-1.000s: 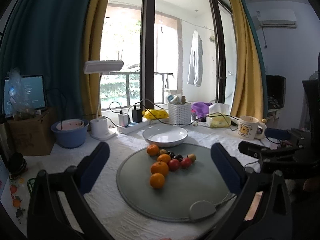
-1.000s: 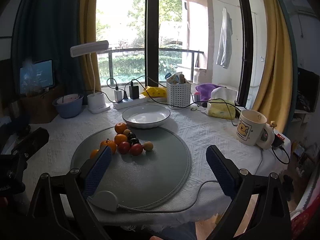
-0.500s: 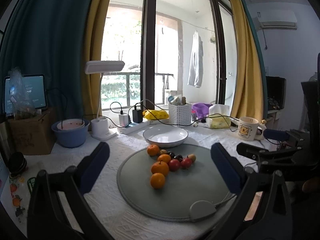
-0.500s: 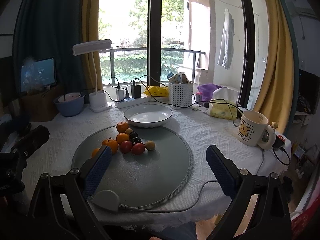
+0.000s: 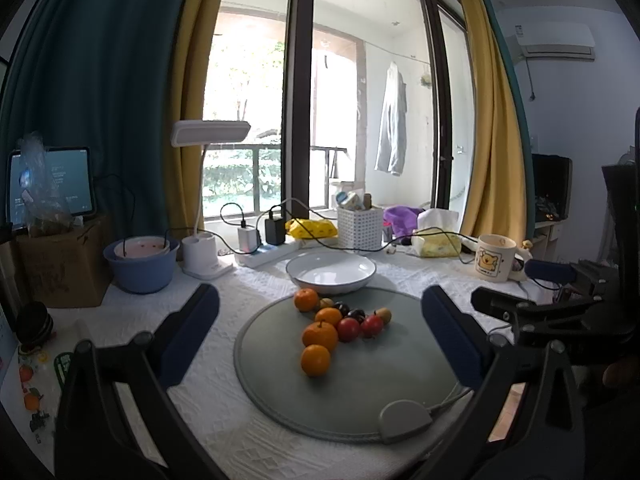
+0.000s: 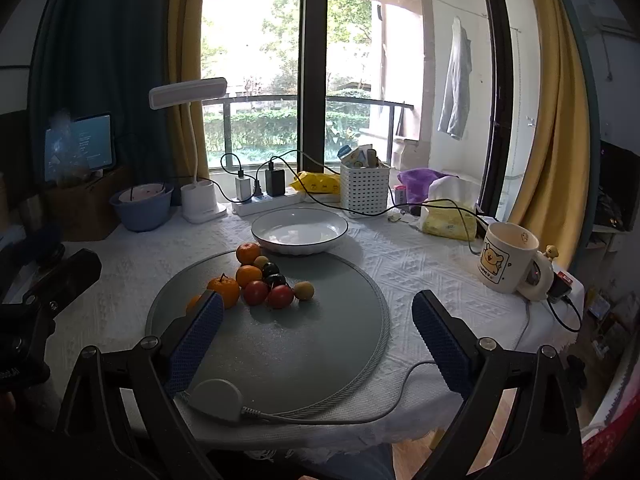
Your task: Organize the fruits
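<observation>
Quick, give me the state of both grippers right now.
Left gripper: open, fingers wide apart, holding nothing.
Right gripper: open, fingers wide apart, holding nothing.

You're facing a tall glass door (image 6: pixel 312 64) w/ dark frame, bright daylight coming thru. Balcony railing (image 6: pixel 304 100) and green hedge behind it; a pale garment (image 6: pixel 454 88) hangs outside on the right. Yellow curtains (image 6: pixel 560 128) both sides, dark teal curtain (image 5: pixel 92 92) at left. White AC unit (image 5: pixel 554 42) high on the bluish right wall. Round table w/ white textured cloth (image 6: pixel 404 264) in front of you. White desk lamp (image 5: pixel 208 136) stands at the table's back left, next to a power strip (image 6: pixel 260 202) w/ chargers plugged in. Lit tablet screen (image 5: pixel 52 184) on a cardboard box (image 5: pixel 60 268) far left.
</observation>
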A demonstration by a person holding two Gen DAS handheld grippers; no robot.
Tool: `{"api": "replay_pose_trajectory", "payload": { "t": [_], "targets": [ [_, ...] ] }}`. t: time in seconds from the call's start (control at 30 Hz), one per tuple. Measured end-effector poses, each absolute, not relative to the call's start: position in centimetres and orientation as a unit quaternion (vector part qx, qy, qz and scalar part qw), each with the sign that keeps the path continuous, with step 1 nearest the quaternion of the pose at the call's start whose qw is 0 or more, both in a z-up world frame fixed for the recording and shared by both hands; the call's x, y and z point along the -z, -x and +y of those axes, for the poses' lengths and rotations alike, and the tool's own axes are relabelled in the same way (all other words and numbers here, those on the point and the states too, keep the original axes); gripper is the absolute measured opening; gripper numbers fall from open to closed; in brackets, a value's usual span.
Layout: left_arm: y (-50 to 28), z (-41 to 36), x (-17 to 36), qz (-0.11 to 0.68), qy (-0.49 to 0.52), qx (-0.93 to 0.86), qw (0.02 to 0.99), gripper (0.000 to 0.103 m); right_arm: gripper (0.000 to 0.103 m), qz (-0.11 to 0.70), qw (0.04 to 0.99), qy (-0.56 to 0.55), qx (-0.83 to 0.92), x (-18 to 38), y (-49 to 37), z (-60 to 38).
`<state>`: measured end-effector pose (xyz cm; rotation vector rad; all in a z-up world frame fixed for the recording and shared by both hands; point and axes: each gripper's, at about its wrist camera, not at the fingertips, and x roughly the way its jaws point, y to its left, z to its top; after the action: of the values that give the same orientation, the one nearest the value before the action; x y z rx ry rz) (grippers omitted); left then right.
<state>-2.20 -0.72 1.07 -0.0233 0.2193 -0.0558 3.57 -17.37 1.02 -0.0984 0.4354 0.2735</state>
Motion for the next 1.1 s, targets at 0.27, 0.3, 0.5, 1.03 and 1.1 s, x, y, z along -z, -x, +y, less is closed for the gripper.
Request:
{"api": "replay_pose_trajectory", "payload": {
  "t": [0.27, 0.3, 0.5, 1.03, 1.1],
  "targets": [
    [2.26, -0.76, -1.04, 0.109, 0.012, 0.027, 0.994, 0.102, 0.098, 0.216, 0.966, 0.048, -0.135, -1.01, -3.51, -17.31],
    [2.27, -0.76, -1.04, 0.109, 0.012, 0.027, 0.994, 0.102, 0.098, 0.217, 0.966, 0.048, -0.136, -1.00, -3.56, -17.27],
    [2.29, -0.75, -1.11, 0.107, 0.012, 0.030, 0.994, 0.102, 0.098, 0.217, 0.966, 0.047, -0.136, -0.99, -3.52, -17.26],
    [2.32, -0.75, -1.21, 0.105, 0.011, 0.037, 0.994, 0.102, 0.098, 0.218, 0.966, 0.043, -0.132, -1.09, -3.76, -17.70],
    [2.15, -0.82, -1.19, 0.109, 0.010, 0.040, 0.993, 0.102, 0.098, 0.218, 0.966, 0.041, -0.131, -1.14, -3.89, -17.81]
  ]
}}
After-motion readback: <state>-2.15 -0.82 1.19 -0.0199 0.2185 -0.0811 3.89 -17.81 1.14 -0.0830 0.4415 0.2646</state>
